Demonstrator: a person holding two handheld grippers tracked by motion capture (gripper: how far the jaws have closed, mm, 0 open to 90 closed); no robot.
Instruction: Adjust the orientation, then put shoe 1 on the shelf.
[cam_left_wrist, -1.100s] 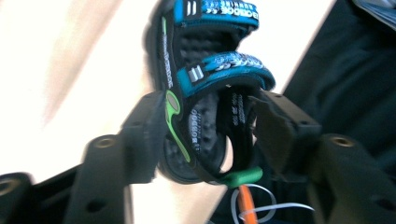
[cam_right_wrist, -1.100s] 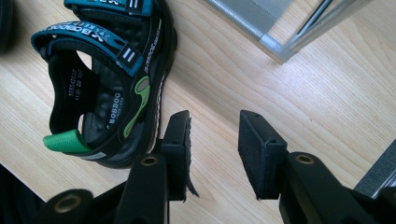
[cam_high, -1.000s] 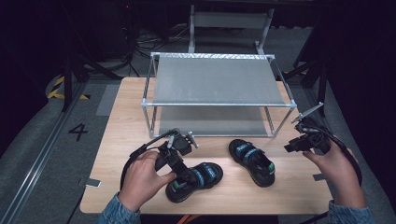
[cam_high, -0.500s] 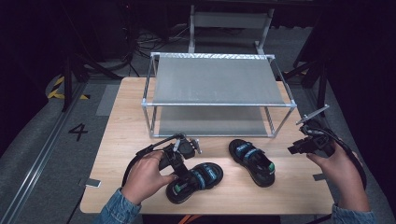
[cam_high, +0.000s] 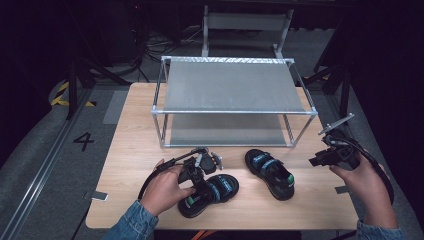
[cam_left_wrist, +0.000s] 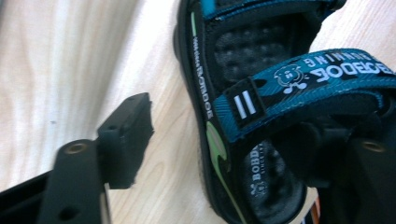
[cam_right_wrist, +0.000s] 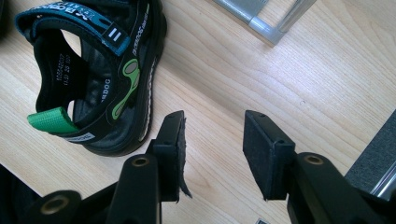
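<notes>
Two black sandals with blue straps lie on the wooden table (cam_high: 130, 150). The left sandal (cam_high: 212, 192) is under my left gripper (cam_high: 202, 175). In the left gripper view that gripper (cam_left_wrist: 219, 135) is open and straddles the left sandal's (cam_left_wrist: 243, 93) side edge. One jaw sits on the footbed under the blue strap (cam_left_wrist: 308, 79), the other outside over bare wood. The right sandal (cam_high: 270, 173) lies near the table's middle front. My right gripper (cam_high: 322, 159) hovers open to its right. In the right gripper view it (cam_right_wrist: 212, 133) holds nothing, with the right sandal (cam_right_wrist: 93, 79) beside its left jaw.
A two-level metal rack (cam_high: 232, 92) stands behind the sandals, both shelves bare; one rack foot (cam_right_wrist: 261, 21) shows in the right gripper view. The table's right edge (cam_high: 345, 165) is close under the right hand. A small tag (cam_high: 99, 196) lies front left.
My left gripper has lowered and edged right onto the left sandal, one jaw now under its strap. The right gripper has drifted slightly down.
</notes>
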